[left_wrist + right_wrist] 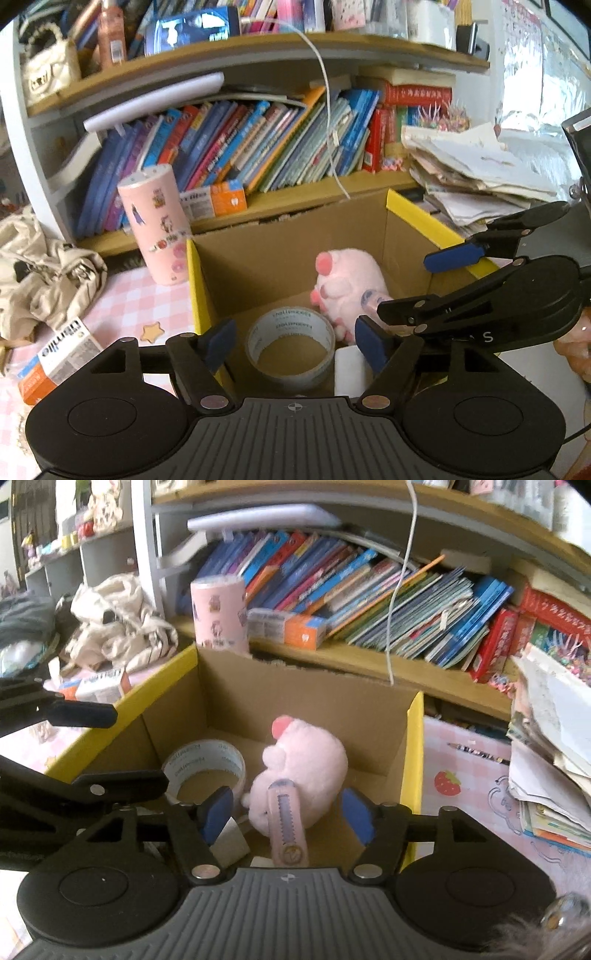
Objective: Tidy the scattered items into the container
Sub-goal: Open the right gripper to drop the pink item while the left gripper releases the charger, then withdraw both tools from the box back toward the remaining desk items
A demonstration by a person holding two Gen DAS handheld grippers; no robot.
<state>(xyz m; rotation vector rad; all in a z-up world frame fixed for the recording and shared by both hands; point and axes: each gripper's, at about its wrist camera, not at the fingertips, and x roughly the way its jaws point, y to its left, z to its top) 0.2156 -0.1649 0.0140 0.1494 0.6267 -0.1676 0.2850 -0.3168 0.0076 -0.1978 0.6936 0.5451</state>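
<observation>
A cardboard box (pixel 421 218) (pixel 295 686) with yellow-edged flaps stands open on the pink checked table. Inside lie a pink plush toy (pixel 351 284) (pixel 306 768), a roll of clear tape (pixel 291 347) (pixel 207 768), a white block (pixel 349 369) (pixel 229 843) and a pink utility knife (pixel 286 823) leaning on the plush. My left gripper (pixel 295 343) is open and empty above the tape. My right gripper (pixel 288 814) is open over the box, the knife lying between its fingers without touching them. The right gripper (pixel 413 295) also shows in the left wrist view.
A pink cylinder with stickers (pixel 157 225) (pixel 219 613) stands behind the box's left corner. An orange and white carton (pixel 55 365) (pixel 99 683) lies on the table to the left. A cream bag (pixel 40 280), a full bookshelf (pixel 258 144) and a paper stack (pixel 480 177) surround the box.
</observation>
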